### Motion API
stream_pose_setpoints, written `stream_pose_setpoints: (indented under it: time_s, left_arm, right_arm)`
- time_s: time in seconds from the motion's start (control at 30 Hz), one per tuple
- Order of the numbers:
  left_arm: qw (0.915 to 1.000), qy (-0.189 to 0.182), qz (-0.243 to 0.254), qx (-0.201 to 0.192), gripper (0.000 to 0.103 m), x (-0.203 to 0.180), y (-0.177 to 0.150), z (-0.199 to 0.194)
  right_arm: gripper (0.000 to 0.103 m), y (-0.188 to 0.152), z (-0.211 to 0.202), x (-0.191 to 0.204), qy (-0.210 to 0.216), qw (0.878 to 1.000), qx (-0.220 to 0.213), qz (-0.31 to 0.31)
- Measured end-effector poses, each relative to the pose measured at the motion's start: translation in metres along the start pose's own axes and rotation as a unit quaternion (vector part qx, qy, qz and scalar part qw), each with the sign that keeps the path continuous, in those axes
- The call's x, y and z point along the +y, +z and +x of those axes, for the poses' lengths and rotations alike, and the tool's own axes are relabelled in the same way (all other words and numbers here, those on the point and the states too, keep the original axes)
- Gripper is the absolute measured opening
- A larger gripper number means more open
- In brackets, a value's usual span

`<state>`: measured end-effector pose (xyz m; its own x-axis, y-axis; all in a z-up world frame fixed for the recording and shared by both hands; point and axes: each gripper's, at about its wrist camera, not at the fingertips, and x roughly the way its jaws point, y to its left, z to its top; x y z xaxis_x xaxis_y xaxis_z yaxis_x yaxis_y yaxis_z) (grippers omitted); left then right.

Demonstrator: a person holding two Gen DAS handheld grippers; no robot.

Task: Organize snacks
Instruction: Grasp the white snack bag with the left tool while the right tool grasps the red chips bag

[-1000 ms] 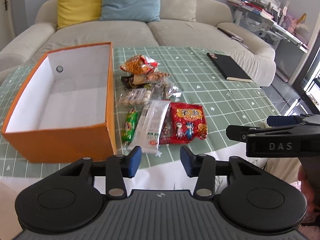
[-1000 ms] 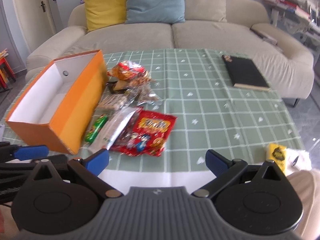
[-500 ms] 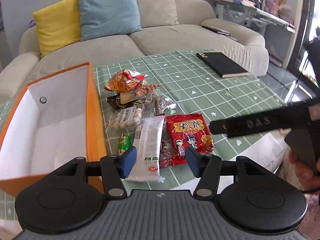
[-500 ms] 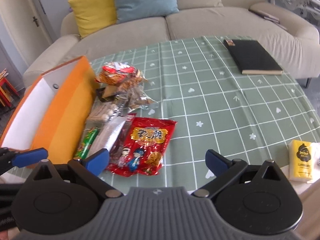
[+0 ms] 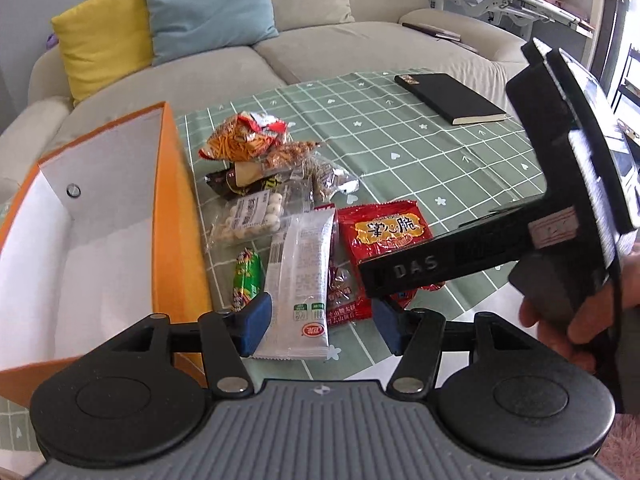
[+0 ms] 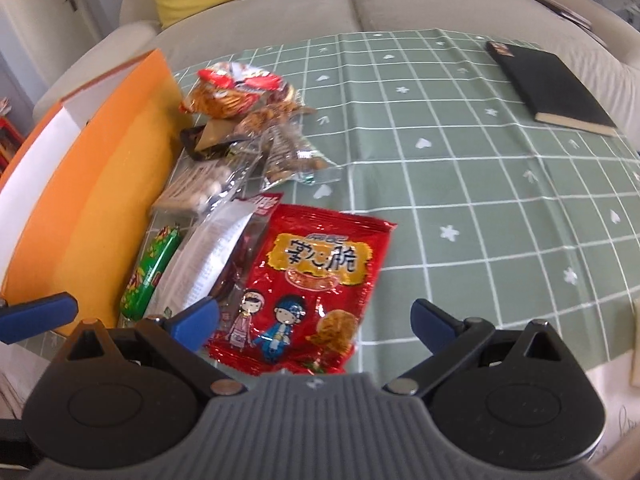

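Note:
A pile of snack packets lies on the green checked tablecloth (image 5: 420,160) beside an open orange box (image 5: 168,216) with a white, empty inside. The pile holds a red packet (image 6: 316,280) (image 5: 384,232), a long white packet (image 5: 304,272), a small green packet (image 5: 246,276), a clear bag of white balls (image 5: 252,216) and an orange noodle bag (image 5: 244,140). My left gripper (image 5: 320,320) is open, just above the white packet's near end. My right gripper (image 6: 316,320) is open wide above the red packet's near end; its body (image 5: 520,240) crosses the left wrist view.
A black notebook (image 5: 448,98) (image 6: 552,88) lies on the far right of the table. A beige sofa (image 5: 320,40) with yellow and blue cushions stands behind the table. The table's near edge lies just under both grippers.
Both grippers have moved forward and down toward the snack pile. The right gripper now hangs over the red packet, and the left over the white packet.

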<state>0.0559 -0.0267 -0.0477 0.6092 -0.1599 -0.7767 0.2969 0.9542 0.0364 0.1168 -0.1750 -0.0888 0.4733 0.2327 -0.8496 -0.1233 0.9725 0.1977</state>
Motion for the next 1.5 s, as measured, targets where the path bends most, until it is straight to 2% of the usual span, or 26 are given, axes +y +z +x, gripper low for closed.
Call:
stream_pose_setpoints:
  time_s: [0.1, 0.2, 0.4, 0.43, 0.5, 0.63, 0.7, 0.87, 1.0, 1.13, 1.3, 1.4, 1.47, 1.5]
  left_arm:
    - [0.9999, -0.005, -0.006, 0.009, 0.068, 0.001, 0.002, 0.006]
    - [0.9999, -0.003, -0.001, 0.016, 0.068, -0.002, 0.004, 0.015]
    - [0.9993, 0.005, 0.005, 0.036, 0.068, -0.006, 0.008, 0.033]
    - [0.9992, 0.007, 0.008, 0.038, 0.068, -0.007, 0.008, 0.036]
    - [0.9987, 0.02, 0.023, 0.04, 0.066, -0.01, 0.008, 0.042]
    - [0.9956, 0.068, 0.056, 0.032, 0.064, -0.013, 0.012, 0.051]
    - [0.9948, 0.077, 0.057, 0.036, 0.063, -0.011, 0.016, 0.058]
    - [0.9957, 0.059, 0.055, 0.044, 0.06, -0.009, 0.021, 0.074]
    - [0.9964, 0.055, 0.02, 0.06, 0.061, 0.001, 0.021, 0.084]
    - [0.9974, 0.037, -0.002, 0.062, 0.061, 0.008, 0.022, 0.088]
    - [0.9983, 0.025, -0.007, 0.053, 0.063, 0.011, 0.023, 0.091]
    - [0.9984, 0.019, -0.015, 0.052, 0.063, 0.014, 0.023, 0.092]
    - [0.9985, 0.01, -0.02, 0.05, 0.057, 0.016, 0.022, 0.092]
    - [0.9985, 0.007, -0.022, 0.05, 0.056, 0.016, 0.022, 0.092]
  right_arm:
    - [0.098, 0.0, 0.008, 0.001, -0.005, 1.0, 0.0, -0.005]
    - [0.091, 0.0, 0.016, -0.002, 0.002, 1.0, 0.006, 0.005]
    - [0.091, -0.002, 0.026, -0.007, 0.01, 1.0, -0.001, 0.005]
    - [0.088, -0.002, 0.026, -0.007, 0.006, 1.0, -0.006, -0.002]
    - [0.084, -0.002, 0.025, -0.008, -0.003, 1.0, -0.01, -0.011]
    - [0.083, -0.001, 0.023, -0.02, -0.018, 1.0, -0.012, -0.008]
    - [0.083, -0.002, 0.021, -0.024, -0.022, 1.0, -0.016, -0.01]
    - [0.086, -0.004, 0.018, -0.027, -0.037, 0.998, -0.034, -0.029]
    - [0.093, -0.005, 0.015, -0.022, -0.059, 0.992, -0.076, -0.083]
    - [0.097, -0.001, 0.021, -0.022, -0.053, 0.986, -0.098, -0.126]
    - [0.097, 0.0, 0.028, -0.022, -0.034, 0.981, -0.124, -0.147]
    - [0.095, 0.002, 0.031, -0.024, -0.019, 0.982, -0.125, -0.142]
    - [0.088, 0.001, 0.035, -0.025, -0.007, 0.984, -0.114, -0.138]
    - [0.081, 0.0, 0.038, -0.022, -0.007, 0.984, -0.106, -0.146]
